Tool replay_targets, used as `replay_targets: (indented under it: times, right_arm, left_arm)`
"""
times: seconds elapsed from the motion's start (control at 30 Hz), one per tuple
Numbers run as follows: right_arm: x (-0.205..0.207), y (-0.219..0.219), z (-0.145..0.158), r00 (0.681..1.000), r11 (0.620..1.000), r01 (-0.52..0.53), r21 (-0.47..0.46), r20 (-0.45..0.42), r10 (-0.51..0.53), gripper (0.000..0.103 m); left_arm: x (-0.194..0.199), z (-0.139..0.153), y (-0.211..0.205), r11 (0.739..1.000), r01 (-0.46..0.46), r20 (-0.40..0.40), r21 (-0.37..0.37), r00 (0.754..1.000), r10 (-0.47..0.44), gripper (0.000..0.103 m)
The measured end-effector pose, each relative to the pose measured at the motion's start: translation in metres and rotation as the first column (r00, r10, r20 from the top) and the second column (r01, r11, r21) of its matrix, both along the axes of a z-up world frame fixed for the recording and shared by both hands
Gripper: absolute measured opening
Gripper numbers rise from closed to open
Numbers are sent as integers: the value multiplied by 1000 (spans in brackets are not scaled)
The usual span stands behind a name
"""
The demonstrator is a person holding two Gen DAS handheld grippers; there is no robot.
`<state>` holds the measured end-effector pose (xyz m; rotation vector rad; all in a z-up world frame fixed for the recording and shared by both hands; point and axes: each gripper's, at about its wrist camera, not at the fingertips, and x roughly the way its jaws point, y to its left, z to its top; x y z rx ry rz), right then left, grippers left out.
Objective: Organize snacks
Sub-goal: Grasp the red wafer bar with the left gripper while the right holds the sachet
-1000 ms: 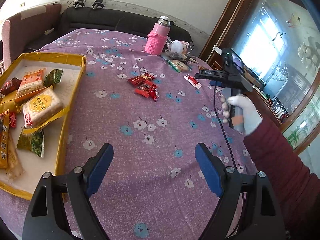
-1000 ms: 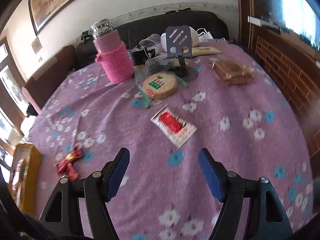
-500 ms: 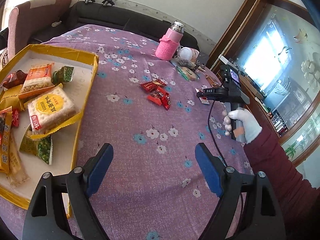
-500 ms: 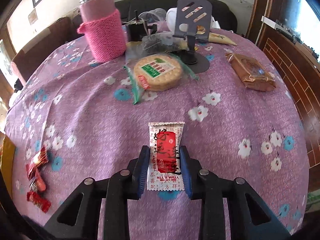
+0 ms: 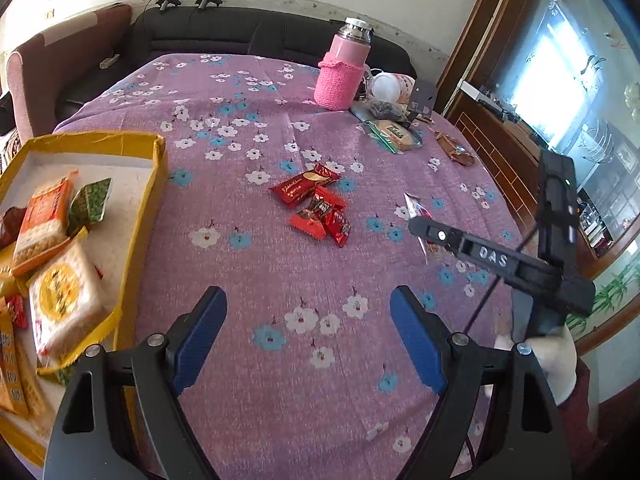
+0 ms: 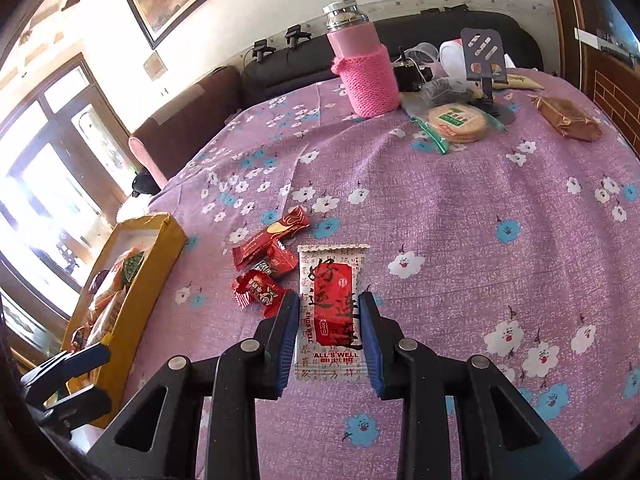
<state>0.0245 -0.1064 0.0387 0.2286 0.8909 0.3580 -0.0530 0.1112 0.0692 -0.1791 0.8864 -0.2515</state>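
Note:
My right gripper [image 6: 330, 302] is shut on a white packet with a red label [image 6: 332, 312], holding it by its long sides just above the purple flowered tablecloth. Beside it on the left lie three red candies [image 6: 268, 264]. In the left wrist view the same packet [image 5: 416, 206] pokes out past the right gripper [image 5: 420, 228], to the right of the candies [image 5: 320, 208]. My left gripper [image 5: 306, 300] is open over bare cloth with nothing between its fingers. The yellow tray [image 5: 156, 168] on the left holds several snack packets.
At the far side stand a pink knit-covered bottle [image 5: 342, 76], a round cracker packet [image 5: 394, 136], a brown packet [image 5: 454, 150] and a phone stand [image 6: 484, 64]. A sofa runs behind the table. A wooden cabinet stands beyond the table's right edge.
The right gripper shut on the white and red packet and carried it left, up to the red candies. The left gripper stayed open and shifted across the table.

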Motion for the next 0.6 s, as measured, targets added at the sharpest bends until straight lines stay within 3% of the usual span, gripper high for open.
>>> replay_targets:
  times: [0.13, 0.2, 0.23, 0.3, 0.43, 0.57, 0.6]
  right_arm:
    - [6, -12, -7, 999, 999, 17, 29, -28, -16, 31]
    - [8, -18, -10, 999, 998, 20, 61, -48, -17, 32]
    - [9, -21, -11, 998, 997, 22, 70, -52, -19, 32]
    - [11, -26, -13, 998, 996, 32, 81, -59, -28, 33]
    - [14, -31, -15, 997, 993, 39, 110, -73, -31, 33]
    - [18, -32, -19, 995, 992, 43, 122, -92, -32, 33]
    - [19, -33, -20, 995, 991, 46, 123, -95, -35, 33]
  left_arm:
    - [60, -4, -8, 999, 21, -13, -41, 1000, -21, 84]
    - [91, -11, -15, 999, 51, -18, -2, 999, -51, 83]
    - [106, -17, -19, 996, 85, -18, 23, 996, -84, 80]
    - [127, -28, -22, 993, 108, -41, 54, 994, -106, 66]
    - [154, -49, -25, 991, 128, -103, 27, 987, -124, 65]
    - [154, -54, -41, 974, 177, -81, 143, 983, -167, 64]
    - [151, -55, -45, 964, 196, -84, 179, 980, -183, 58]
